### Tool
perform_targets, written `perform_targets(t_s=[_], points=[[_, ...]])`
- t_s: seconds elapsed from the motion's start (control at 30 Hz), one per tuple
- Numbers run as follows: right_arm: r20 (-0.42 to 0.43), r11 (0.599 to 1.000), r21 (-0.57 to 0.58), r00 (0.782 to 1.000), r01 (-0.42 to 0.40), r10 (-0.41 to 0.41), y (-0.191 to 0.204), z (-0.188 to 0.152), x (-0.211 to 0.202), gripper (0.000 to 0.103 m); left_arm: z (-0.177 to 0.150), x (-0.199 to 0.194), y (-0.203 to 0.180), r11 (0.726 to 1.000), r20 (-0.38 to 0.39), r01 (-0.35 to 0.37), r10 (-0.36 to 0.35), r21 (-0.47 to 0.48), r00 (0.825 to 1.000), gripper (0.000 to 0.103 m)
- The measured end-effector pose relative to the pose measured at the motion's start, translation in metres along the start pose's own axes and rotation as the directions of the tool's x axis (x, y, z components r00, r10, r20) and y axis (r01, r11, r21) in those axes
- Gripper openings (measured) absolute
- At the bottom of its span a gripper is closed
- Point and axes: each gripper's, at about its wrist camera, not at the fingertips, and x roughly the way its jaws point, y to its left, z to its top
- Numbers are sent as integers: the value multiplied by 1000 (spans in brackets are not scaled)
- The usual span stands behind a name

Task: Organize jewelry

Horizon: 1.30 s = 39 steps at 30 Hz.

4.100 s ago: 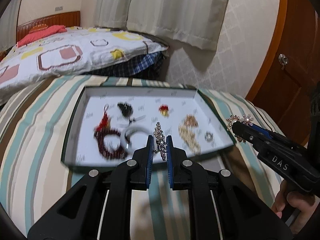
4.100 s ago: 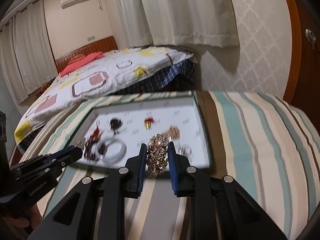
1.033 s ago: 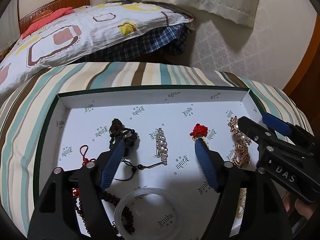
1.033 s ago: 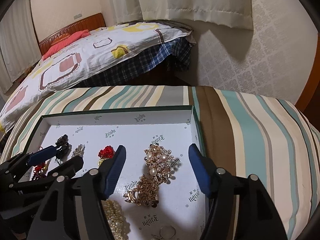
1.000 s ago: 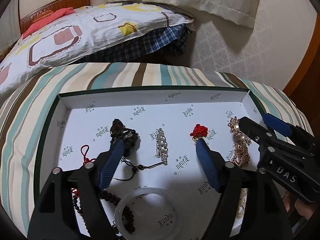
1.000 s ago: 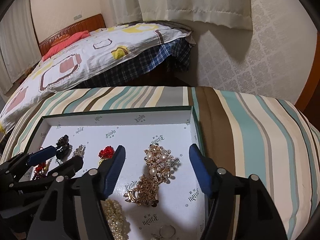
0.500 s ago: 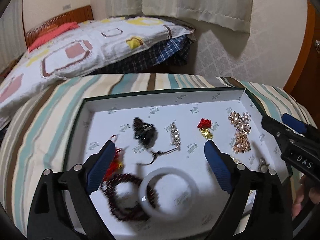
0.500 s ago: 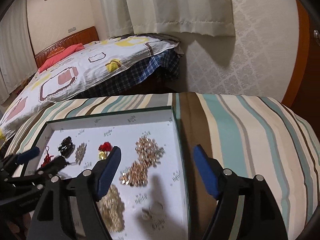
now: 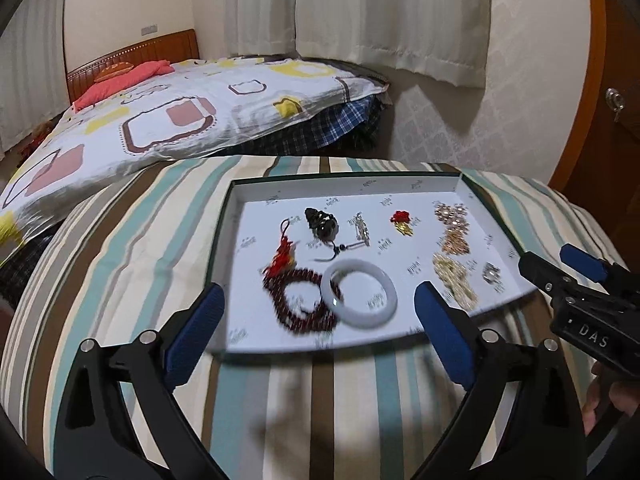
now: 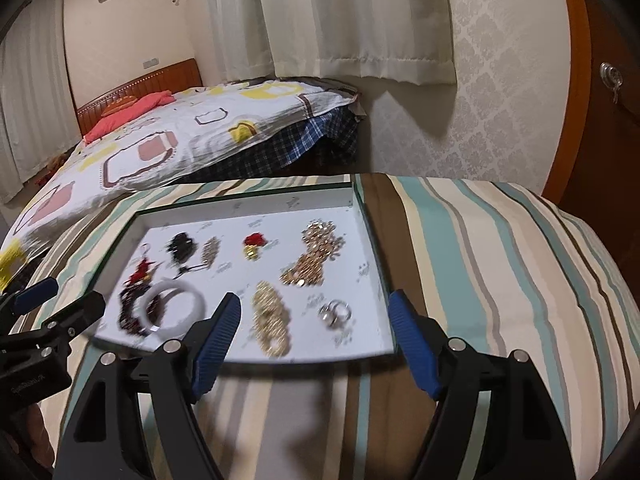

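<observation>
Your left gripper has its jaws nearly at full spread and opening, with nothing held; your right gripper has its jaws wide apart and empty too. Both hover over the near edge of the tray, which sits on the striped bed cover.

All the jewelry lies inside the tray: the white bangle overlaps the dark bead bracelet, with the red tassel touching the beads. On the right are the pearl brooch, gold chain and ring.

Judging from this, watch the soft cover: press on the tray's rim and it may tip, sliding pieces together. Reach for the bangle carelessly and you may drag the beads and tassel along. The two grippers are close, so they could clash.
</observation>
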Motion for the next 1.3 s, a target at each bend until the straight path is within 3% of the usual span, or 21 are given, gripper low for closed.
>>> perform_targets(t_s=[0.23,0.77,1.3], points=[[54,1000,-23,998,-17,18,17,-11,-54,78,-15,-64,11,999,68,-31,33,-18,997,98],[197,997,-75,980,-24,39,45,-23,-169,82,-39,-184,24,996,178,-81,87,-43,980,99],[250,996,-87,968,-1,22,48,-34,-202,83,-52,-225,19,998,225,-48,54,-34,973,99]])
